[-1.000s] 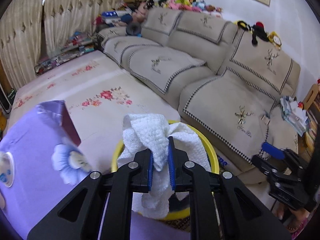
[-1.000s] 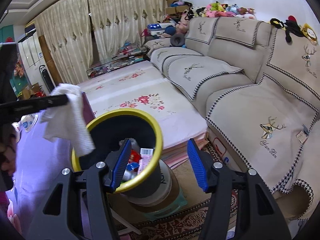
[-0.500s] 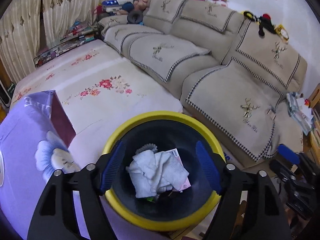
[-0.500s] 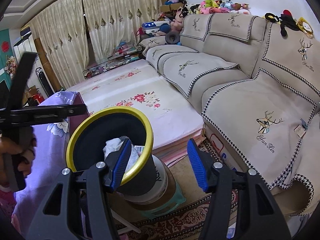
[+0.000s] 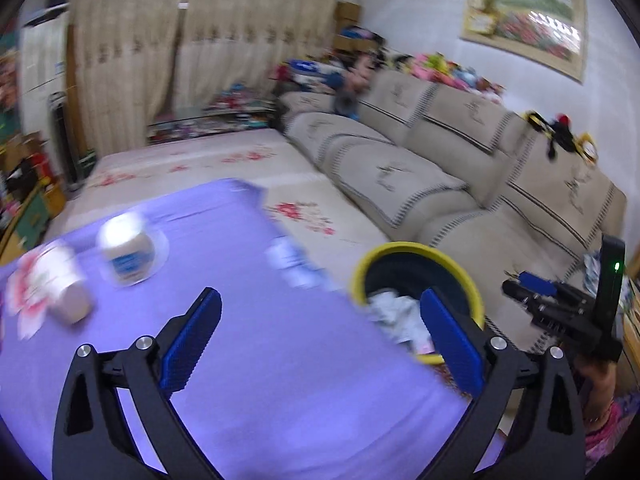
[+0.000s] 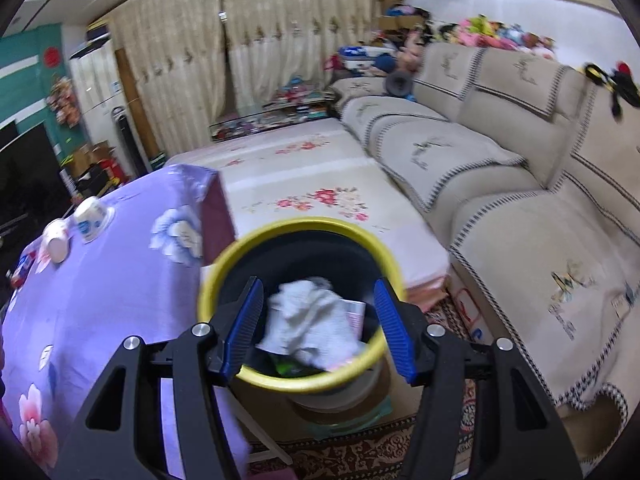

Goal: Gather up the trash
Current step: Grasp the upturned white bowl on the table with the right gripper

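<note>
White crumpled tissue [image 6: 310,322] already lies inside the yellow-rimmed bin [image 6: 298,384]. Both left tongs [image 5: 320,344] and right tongs [image 6: 318,326] gape wide, empty. Two cups [image 5: 126,250] at ten o'clock on the table [image 5: 280,380] remain.

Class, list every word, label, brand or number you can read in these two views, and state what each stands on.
None can be read.
Cup: blue print, blurred.
Sofa cover: script under the deer, too blurred.
Packet in the bin: print too small.
</note>
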`<state>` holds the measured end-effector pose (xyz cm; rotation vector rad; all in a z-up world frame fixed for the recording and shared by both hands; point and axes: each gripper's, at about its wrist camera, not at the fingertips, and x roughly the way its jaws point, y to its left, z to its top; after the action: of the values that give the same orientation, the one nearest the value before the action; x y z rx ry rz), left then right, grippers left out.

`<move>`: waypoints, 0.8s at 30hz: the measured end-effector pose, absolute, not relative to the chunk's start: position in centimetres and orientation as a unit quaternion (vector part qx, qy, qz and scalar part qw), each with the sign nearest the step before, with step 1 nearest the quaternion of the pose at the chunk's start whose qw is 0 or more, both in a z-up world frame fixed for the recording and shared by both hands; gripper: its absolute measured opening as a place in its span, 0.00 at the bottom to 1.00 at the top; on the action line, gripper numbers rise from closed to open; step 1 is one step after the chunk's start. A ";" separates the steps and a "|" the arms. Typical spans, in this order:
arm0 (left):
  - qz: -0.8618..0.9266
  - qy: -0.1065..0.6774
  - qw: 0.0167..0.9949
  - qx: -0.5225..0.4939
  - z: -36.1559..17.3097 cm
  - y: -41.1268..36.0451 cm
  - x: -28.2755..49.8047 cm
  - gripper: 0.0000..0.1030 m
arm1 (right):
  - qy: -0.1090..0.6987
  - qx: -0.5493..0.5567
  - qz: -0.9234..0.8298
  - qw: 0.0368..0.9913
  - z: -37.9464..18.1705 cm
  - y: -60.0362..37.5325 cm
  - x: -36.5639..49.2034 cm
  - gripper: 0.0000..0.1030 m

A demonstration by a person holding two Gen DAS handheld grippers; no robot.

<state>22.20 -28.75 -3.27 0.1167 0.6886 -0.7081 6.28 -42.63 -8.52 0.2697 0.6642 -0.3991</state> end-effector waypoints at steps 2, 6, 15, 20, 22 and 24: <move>-0.305 0.324 0.894 0.051 -3.7 -24.5 22.6 0.95 | 0.326 0.117 -0.176 0.921 -8.0 -41.0 8.0 0.54; -0.242 0.331 0.911 0.038 -5.4 -17.9 24.3 0.95 | 0.332 0.094 -0.144 0.927 -7.1 -37.5 11.4 0.54; -0.136 0.328 0.935 0.012 -9.7 -6.6 28.1 0.95 | 0.351 0.043 -0.052 0.934 -6.5 -28.4 20.9 0.61; -0.124 0.327 0.937 -0.009 -10.8 -4.4 28.9 0.95 | 0.342 0.019 0.027 0.939 -6.0 -22.7 27.4 0.73; -0.126 0.332 0.935 -0.010 -11.2 -4.4 29.1 0.95 | 0.334 0.011 0.050 0.941 -5.9 -21.0 29.9 0.84; -0.129 0.337 0.933 -0.013 -11.5 -4.5 29.2 0.95 | 0.335 0.000 0.067 0.940 -6.4 -19.2 33.3 0.85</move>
<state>29.20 -4.53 -11.47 -0.0261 0.6890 -0.2647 33.30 -19.15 -6.41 0.0002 0.6839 0.1363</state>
